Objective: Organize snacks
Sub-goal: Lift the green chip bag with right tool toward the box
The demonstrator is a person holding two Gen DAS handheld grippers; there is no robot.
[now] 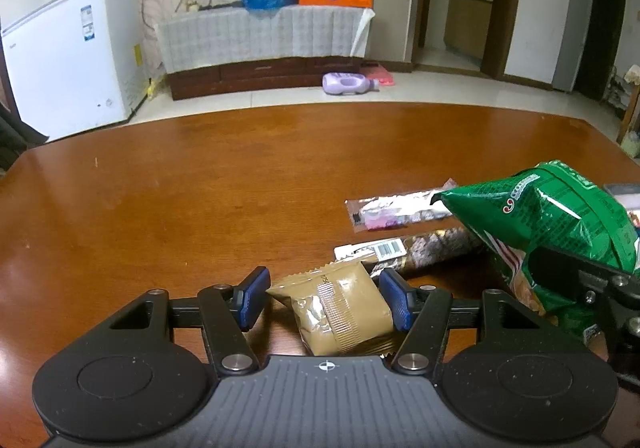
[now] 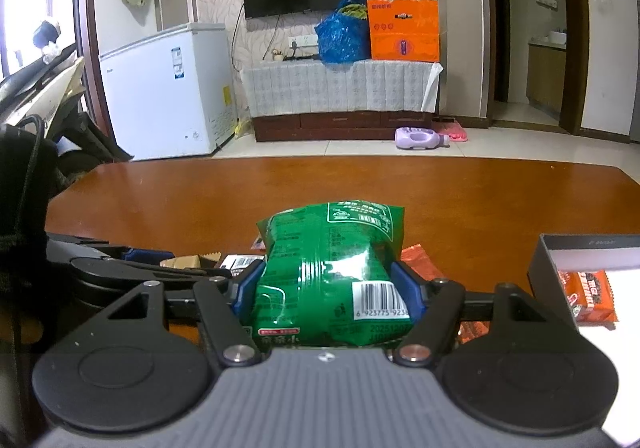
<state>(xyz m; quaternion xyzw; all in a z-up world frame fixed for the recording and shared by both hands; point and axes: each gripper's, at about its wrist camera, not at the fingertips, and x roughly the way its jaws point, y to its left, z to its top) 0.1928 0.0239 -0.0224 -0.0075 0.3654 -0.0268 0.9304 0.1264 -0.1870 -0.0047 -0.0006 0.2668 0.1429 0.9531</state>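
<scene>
Right gripper (image 2: 327, 290) fingers clamped on green snack bag (image 2: 328, 272); left gripper (image 1: 326, 300) fingers spread around tan packet (image 1: 340, 312) on the surface (image 1: 180, 183).

1. Left gripper (image 1: 324, 298): black linkage arms, blue ribbed pads (image 1: 252, 298), silver rivets.
2. Grey ridged body, small compass-like mark at centre.
3. Right gripper (image 2: 326, 290): same build, blue pads (image 2: 408, 294).
</scene>
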